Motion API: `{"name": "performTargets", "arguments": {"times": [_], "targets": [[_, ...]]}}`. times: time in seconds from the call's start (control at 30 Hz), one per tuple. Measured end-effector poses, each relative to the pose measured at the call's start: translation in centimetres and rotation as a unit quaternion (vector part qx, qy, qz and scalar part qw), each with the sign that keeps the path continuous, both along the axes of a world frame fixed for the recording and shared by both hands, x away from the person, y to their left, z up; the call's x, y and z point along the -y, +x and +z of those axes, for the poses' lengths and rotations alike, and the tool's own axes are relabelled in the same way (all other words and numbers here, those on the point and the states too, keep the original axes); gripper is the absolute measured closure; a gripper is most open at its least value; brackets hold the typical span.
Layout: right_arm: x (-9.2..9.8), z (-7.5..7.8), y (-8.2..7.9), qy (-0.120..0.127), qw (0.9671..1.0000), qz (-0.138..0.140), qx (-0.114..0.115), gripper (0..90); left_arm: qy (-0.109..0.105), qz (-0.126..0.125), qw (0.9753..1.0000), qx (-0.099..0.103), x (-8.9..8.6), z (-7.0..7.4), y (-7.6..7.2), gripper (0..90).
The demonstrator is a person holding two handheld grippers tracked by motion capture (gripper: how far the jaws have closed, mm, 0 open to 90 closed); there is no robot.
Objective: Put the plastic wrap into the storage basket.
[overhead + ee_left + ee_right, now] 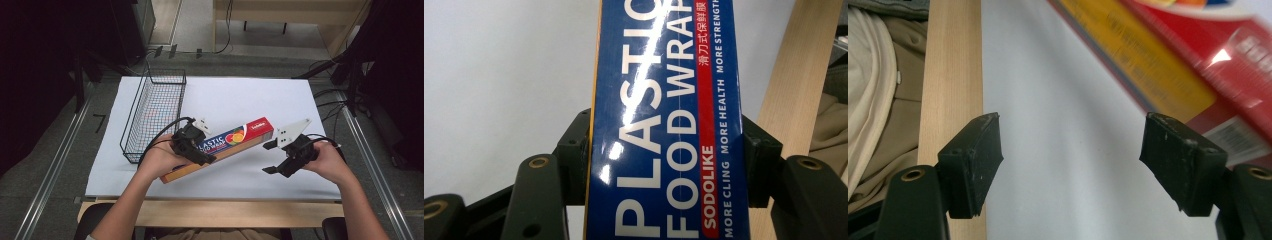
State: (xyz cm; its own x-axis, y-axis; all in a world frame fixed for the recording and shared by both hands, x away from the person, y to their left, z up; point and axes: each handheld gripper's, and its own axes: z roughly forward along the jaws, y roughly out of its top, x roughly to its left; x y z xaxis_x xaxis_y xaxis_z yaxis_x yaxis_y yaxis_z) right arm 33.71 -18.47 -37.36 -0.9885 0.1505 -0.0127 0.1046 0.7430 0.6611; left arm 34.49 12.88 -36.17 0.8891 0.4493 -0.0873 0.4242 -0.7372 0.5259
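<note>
Wrap box cropped between jaws.

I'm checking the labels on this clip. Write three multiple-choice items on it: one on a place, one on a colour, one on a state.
1. Where is the basket?
A. On the table's left side
B. On the table's right side
C. On the floor

2. What colour is the box end nearest the right claw?
A. Green
B. Red
C. White

3. What state is the left claw in?
A. Open above the basket
B. Shut on nothing
C. Shut on the box

Answers:
1 A, the high view shows it on the sheet's left part.
2 B, that end is red with white lettering.
3 C, the left gripper view shows both jaws pressed on the box's sides.
</note>
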Motion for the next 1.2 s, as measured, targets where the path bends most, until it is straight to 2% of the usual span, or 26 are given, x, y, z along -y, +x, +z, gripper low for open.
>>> {"name": "performTargets", "arguments": {"times": [0.13, 0.17, 0.27, 0.37, 0.43, 0.67, 0.73, 0.83, 0.93, 1.03, 1.2], "targets": [[0.0, -0.9, 0.0, 0.001, 1.0, -0.003, -0.004, 23.7, -0.002, 0.011, 0.9999, 0.007, -0.2, 0.7, -0.1, 40.1], [-0.2, -1.5, -0.1, -0.002, 0.9999, -0.014, 0.001, 21.7, -0.003, 0.011, 0.9999, 0.006, -0.2, 0.9, -0.1, 40.1], [-0.5, -2.2, -0.1, -0.005, 0.9995, -0.03, 0.013, 18.0, -0.006, 0.012, 0.9999, 0.011, -0.4, 1.3, 0.0, 40.0], [-1.1, -2.9, -0.1, -0.016, 0.9978, -0.059, 0.026, 17.9, -0.01, 0.02, 0.9997, 0.013, -0.6, 1.7, 0.1, 40.0], [-1.5, -3.4, 0.1, -0.014, 0.9971, -0.072, 0.022, 17.9, -0.01, 0.026, 0.9995, 0.013, -0.7, 1.9, 0.3, 40.1], [-1.9, -4.5, 0.4, -0.014, 0.9966, -0.077, 0.027, 17.9, -0.007, 0.042, 0.999, 0.016, -1.3, 2.6, 0.9, 40.0], [-1.9, -4.6, 0.5, -0.013, 0.9964, -0.078, 0.032, 17.9, -0.011, 0.051, 0.9985, 0.015, -1.5, 2.8, 1.2, 40.0], [-2.1, -5.1, 0.9, -0.017, 0.994, -0.1, 0.041, 18.0, -0.013, 0.058, 0.9981, 0.017, -2.0, 3.2, 1.5, 40.0], [-2.1, -5.4, 1.2, -0.025, 0.9924, -0.113, 0.043, 18.1, -0.014, 0.069, 0.9974, 0.018, -2.4, 3.7, 1.8, 40.0], [-2.0, -5.8, 1.5, -0.023, 0.991, -0.126, 0.039, 18.2, -0.015, 0.078, 0.9967, 0.015, -3.0, 4.1, 2.3, 40.0], [-2.2, -6.0, 1.5, -0.026, 0.9911, -0.125, 0.039, 18.2, -0.023, 0.109, 0.9937, 0.013, -4.3, 4.7, 3.0, 40.0]]}}
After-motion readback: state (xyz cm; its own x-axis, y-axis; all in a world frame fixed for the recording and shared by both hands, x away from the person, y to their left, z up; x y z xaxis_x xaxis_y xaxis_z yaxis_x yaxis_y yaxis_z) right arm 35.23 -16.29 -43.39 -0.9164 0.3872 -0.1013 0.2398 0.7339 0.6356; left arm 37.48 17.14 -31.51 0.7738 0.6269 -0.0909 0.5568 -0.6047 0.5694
